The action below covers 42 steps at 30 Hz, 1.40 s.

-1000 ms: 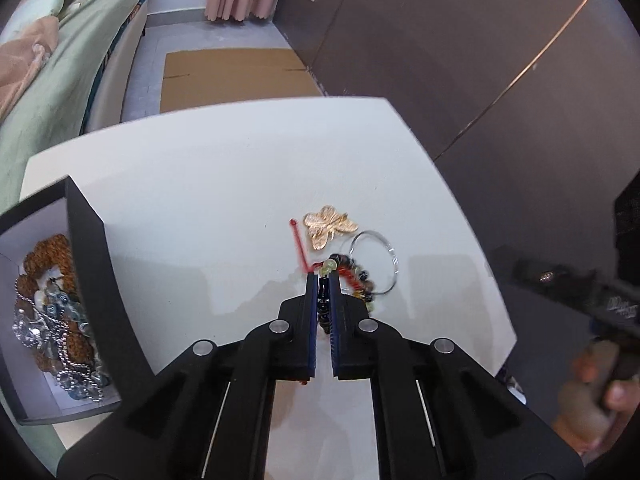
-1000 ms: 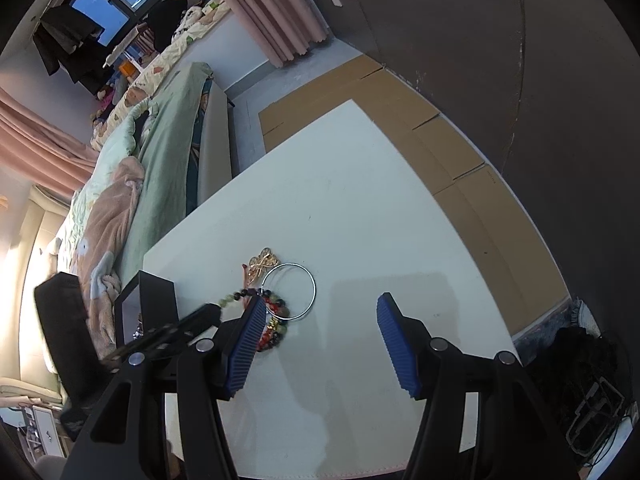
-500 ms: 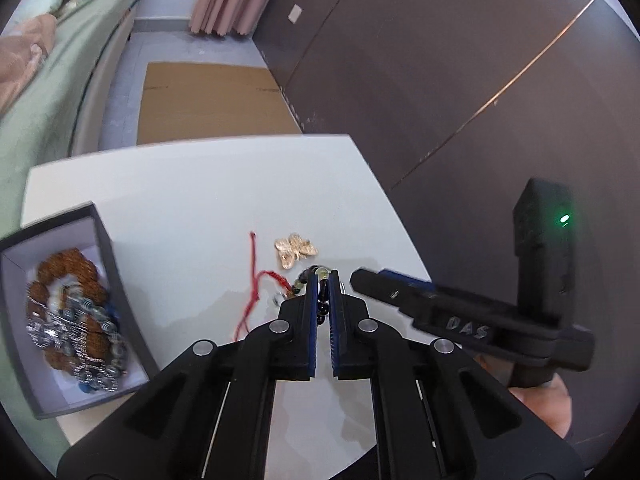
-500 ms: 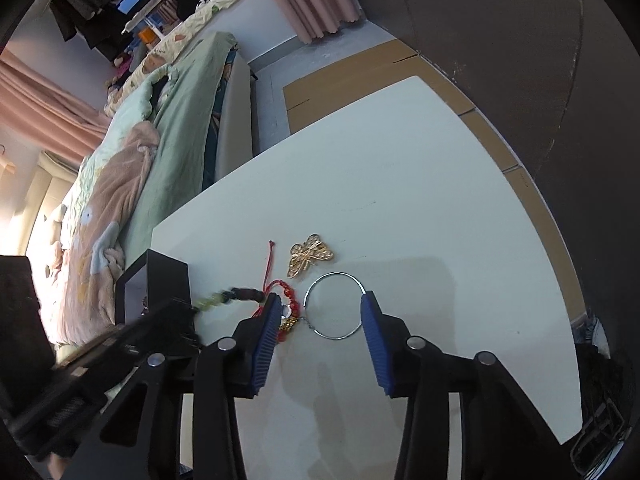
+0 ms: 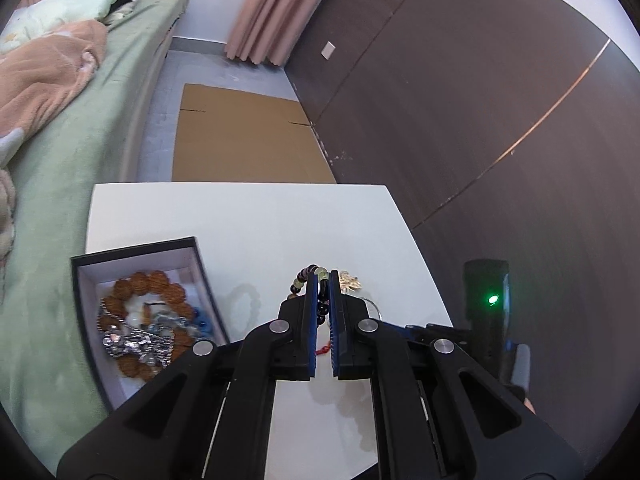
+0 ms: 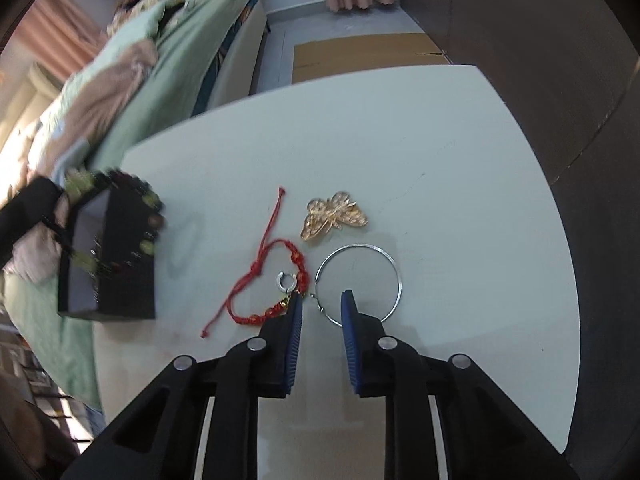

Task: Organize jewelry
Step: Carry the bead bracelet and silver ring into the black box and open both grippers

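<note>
My left gripper (image 5: 323, 280) is shut on a bracelet of dark and green beads (image 5: 308, 276) and holds it in the air above the white table (image 5: 248, 232), right of the black jewelry box (image 5: 136, 316). The bracelet also shows blurred in the right wrist view (image 6: 116, 220), hanging by the box (image 6: 108, 280). My right gripper (image 6: 320, 300) is open and low over the table, its tips at the near edge of a silver hoop (image 6: 360, 280). A red cord bracelet (image 6: 272, 280), a small silver ring (image 6: 286, 281) and a gold butterfly brooch (image 6: 334, 214) lie close by.
The box holds brown bead strings and silver chains (image 5: 140, 332). A bed with green cover (image 5: 60, 152) runs along the table's left side. Cardboard (image 5: 244, 136) lies on the floor beyond, and a dark wall panel (image 5: 480, 120) stands on the right.
My left gripper has lifted the beaded bracelet off the table and carried it up and left toward the box. My right gripper has moved down to the silver hoop and narrowed its opening.
</note>
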Motion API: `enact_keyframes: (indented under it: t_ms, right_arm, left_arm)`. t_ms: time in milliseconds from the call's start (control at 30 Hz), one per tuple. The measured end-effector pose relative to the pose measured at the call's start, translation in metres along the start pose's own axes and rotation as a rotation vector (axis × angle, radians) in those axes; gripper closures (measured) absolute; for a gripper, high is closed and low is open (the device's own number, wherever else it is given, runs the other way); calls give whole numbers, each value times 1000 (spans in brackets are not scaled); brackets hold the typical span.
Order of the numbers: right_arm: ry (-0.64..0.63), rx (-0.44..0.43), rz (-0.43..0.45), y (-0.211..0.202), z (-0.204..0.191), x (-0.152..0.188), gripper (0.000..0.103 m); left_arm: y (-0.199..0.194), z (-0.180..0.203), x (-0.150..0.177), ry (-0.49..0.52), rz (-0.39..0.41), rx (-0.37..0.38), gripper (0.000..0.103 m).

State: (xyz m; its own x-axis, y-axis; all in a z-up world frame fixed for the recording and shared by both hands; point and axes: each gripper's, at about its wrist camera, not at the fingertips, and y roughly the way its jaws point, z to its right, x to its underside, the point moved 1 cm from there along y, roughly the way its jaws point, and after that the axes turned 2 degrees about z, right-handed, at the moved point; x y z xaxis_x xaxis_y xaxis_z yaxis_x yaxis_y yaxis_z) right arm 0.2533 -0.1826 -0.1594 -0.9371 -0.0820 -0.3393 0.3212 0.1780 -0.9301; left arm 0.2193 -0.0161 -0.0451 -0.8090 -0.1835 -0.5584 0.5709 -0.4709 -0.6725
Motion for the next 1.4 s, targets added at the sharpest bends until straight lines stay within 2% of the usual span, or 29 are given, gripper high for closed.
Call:
enact_keyframes:
  t_ms: [133, 267, 400, 500, 600, 733, 767, 800, 833, 867, 933, 1033, 1200, 1267, 1367, 1400]
  right_arm:
    - [-43, 39, 1, 8, -11, 0, 84]
    - [-43, 24, 6, 11, -12, -4, 86]
    - [-38, -21, -14, 13, -9, 0, 99]
    - [-36, -12, -5, 11, -9, 1, 101]
    - [0, -6, 32, 0, -3, 0, 101]
    - [45, -70, 119, -29, 0, -3, 101]
    - [52, -90, 140, -35, 0, -3, 101]
    - [57, -120, 165, -41, -3, -4, 101]
    - [57, -158, 193, -49, -6, -4, 101]
    - [60, -189, 213, -54, -10, -5, 101]
    - [57, -265, 257, -64, -19, -7, 101]
    - [35, -378, 309, -77, -38, -8, 101]
    - [-24, -585, 359, -90, -85, -9, 101]
    - [-40, -643, 353, -89, -100, -9, 100]
    - [-68, -686, 268, -69, -128, -11, 95]
    - [-65, -667, 243, -60, -132, -11, 83]
  left_arm:
    - [-8, -10, -1, -17, 14, -4, 97]
    - [-18, -18, 0, -26, 24, -12, 97]
    - [-30, -30, 1, -41, 41, -26, 97]
    - [-39, -41, 1, -57, 52, -40, 97]
    - [-48, -52, 2, -75, 59, -56, 97]
    - [-55, -66, 4, -95, 61, -83, 96]
    - [-55, -68, 4, -101, 60, -81, 93]
    - [-56, -71, 4, -107, 53, -82, 84]
    - [-57, -74, 4, -113, 53, -89, 50]
    - [-60, -74, 5, -114, 69, -96, 34]
    - [-70, -75, 3, -110, 108, -114, 32]
    - [-76, -79, 2, -124, 122, -117, 32]
    - [-80, -87, -1, -165, 152, -129, 26]
    - [-84, -91, -3, -184, 171, -130, 25]
    - [-87, -99, -4, -219, 191, -145, 23]
    - [-86, -102, -4, -232, 190, -145, 23]
